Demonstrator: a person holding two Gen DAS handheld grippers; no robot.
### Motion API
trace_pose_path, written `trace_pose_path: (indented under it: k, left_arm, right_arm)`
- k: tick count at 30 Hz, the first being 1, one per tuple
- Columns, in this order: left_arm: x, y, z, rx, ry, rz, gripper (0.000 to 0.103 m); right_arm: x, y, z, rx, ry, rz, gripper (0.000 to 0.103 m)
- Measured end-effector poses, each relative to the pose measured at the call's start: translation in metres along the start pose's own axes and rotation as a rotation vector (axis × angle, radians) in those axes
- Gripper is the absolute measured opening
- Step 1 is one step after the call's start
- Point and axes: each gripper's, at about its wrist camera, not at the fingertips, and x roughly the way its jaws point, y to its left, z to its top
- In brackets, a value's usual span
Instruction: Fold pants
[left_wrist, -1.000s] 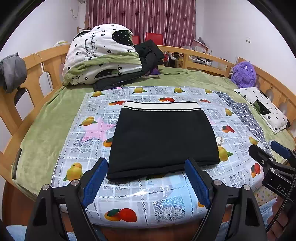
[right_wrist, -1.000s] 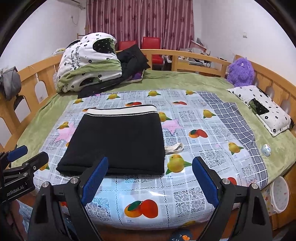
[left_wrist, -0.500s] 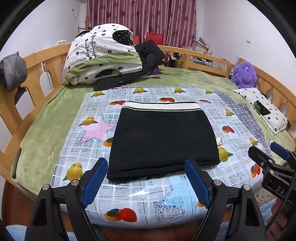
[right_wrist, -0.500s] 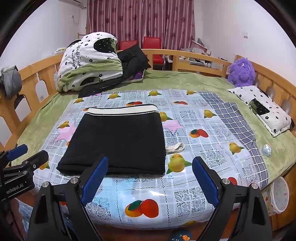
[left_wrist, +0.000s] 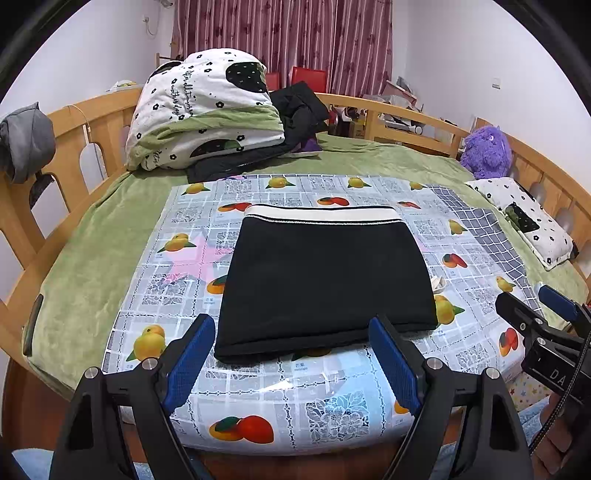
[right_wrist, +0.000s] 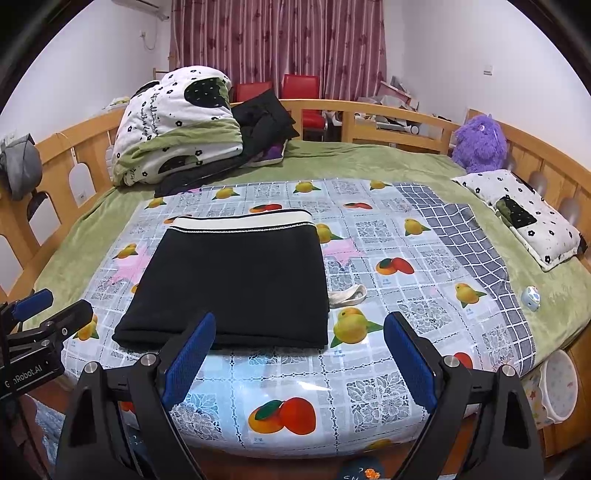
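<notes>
A: Item 1, pants (left_wrist: 325, 273). We log them as black w/ a cream waistband, folded into a flat rectangle on the fruit-print cloth (left_wrist: 266, 398). Waistband is at the far end, folded edge nearest us.

B: Where vs. the tongs?

A: Just ahead of both. The left gripper (left_wrist: 291, 358) has its blue pads wide apart, nothing between them, the near edge of the pants just beyond the tips. The right gripper (right_wrist: 297, 360) is the same: pads spread, empty, w/ the pants ahead and toward its left finger. Neither touches the fabric.

B: Item 2?

A: A small white scrap (right_wrist: 349, 295) touching the pants' right edge, ahead of the right gripper.

B: Further out?

A: Far beyond the tips, to the left, we have a rolled quilt (left_wrist: 203, 110), white and green w/ black spots, and dark clothes (left_wrist: 299, 107) beside it. Far right, a purple plush toy (right_wrist: 480, 144) against the wooden bed rail (right_wrist: 388, 114), a spotted pillow (right_wrist: 532, 218) nearer. Red curtain (left_wrist: 306, 37) at the back. A grey cap (left_wrist: 26, 140) hangs on the left rail.

B: Any hand showing?

A: Part of one (left_wrist: 557, 446) at the lower right edge of the left view, under the other tool.
</notes>
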Motion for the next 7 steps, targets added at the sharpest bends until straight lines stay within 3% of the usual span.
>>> trace_pose_path:
  k: [7]
  left_arm:
    - [-0.0022, -0.0058, 0.0002, 0.013, -0.002, 0.002, 0.084]
  right_arm:
    - [-0.0003, -0.0003, -0.0004, 0.000, -0.005, 0.006, 0.091]
